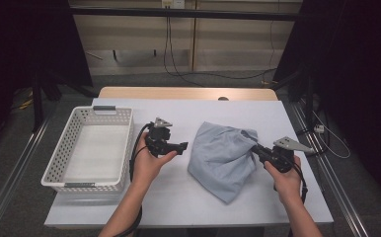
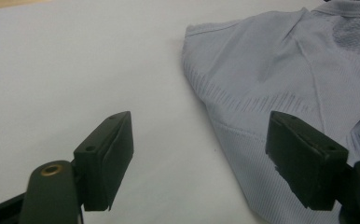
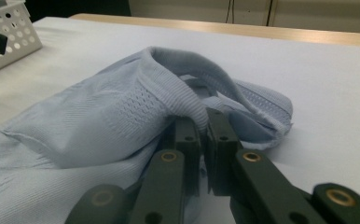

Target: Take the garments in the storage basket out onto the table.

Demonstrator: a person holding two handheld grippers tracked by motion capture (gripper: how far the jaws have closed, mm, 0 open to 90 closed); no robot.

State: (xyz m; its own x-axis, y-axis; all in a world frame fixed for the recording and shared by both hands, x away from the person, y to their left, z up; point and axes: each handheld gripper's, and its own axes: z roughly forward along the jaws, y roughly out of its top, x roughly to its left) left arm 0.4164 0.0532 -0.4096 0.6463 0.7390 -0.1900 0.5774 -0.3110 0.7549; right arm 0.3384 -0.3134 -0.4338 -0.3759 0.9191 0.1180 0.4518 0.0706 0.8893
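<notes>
From the left, we see a white perforated basket (image 1: 97,148) on the white surface (image 1: 178,197), then the left hand-held gripper (image 1: 182,146), jaws spread wide, beside a light blue knit garment (image 1: 223,155) whose ribbed edge the right hand-held gripper (image 1: 254,148) pinches.

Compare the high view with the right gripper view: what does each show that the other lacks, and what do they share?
High view alone: both hands, the left tongs open short of the garment, the whole table, cables on the floor behind.

Right gripper view alone: the right tongs shut on a ribbed edge of the garment, and its knit texture up close.

Shared: the light blue garment, the white basket, the white table cover.
</notes>
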